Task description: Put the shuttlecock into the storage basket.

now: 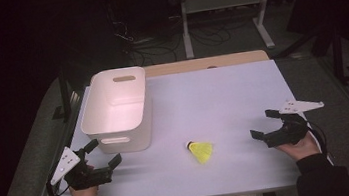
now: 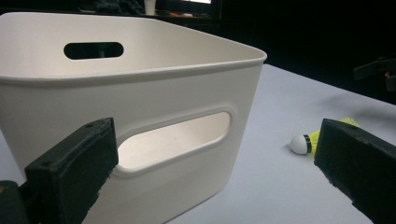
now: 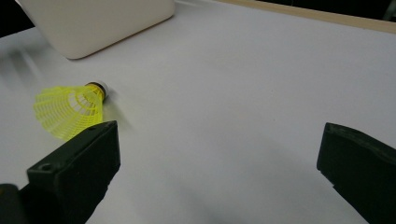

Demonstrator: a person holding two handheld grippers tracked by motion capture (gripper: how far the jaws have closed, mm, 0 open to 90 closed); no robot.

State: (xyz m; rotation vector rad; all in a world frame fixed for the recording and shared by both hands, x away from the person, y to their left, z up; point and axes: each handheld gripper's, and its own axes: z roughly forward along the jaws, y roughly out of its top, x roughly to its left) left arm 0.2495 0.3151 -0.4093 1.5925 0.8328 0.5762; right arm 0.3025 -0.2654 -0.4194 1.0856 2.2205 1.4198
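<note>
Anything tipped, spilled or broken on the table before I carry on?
Nothing stands out. The white bin sits upright and looks empty; the yellow shuttlecock lies on its side on the table, its skirt intact. Both tongs, left and right, are open and apart from everything.

Bench [image 1: 242, 94]: broad bare surface across centre and right, open to passage. Obstacles: white bin [image 1: 116, 110] at left rear, standing just ahead of the left hand-held gripper [image 1: 103, 153]; yellow shuttlecock [image 1: 200, 150] lying between both hand-held grippers, apart from each.
</note>
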